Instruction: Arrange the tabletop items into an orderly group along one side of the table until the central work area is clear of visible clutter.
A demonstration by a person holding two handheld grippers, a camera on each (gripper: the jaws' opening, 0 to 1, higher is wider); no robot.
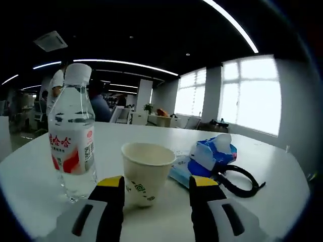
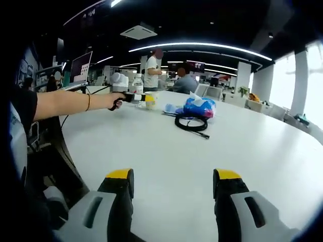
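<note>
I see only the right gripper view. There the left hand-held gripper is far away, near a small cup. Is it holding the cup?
Observer: No. In the left gripper view the left hand-held gripper is open, and the paper cup stands upright in the gap between its jaws.
Operator: What stands beside the cup?
Observer: A capped water bottle with a red and white label stands upright on the cup's left in that view, apart from it.
Operator: And on the other side?
Observer: The blue packet lies close behind the cup, and the black cable loops out from the packet.
</note>
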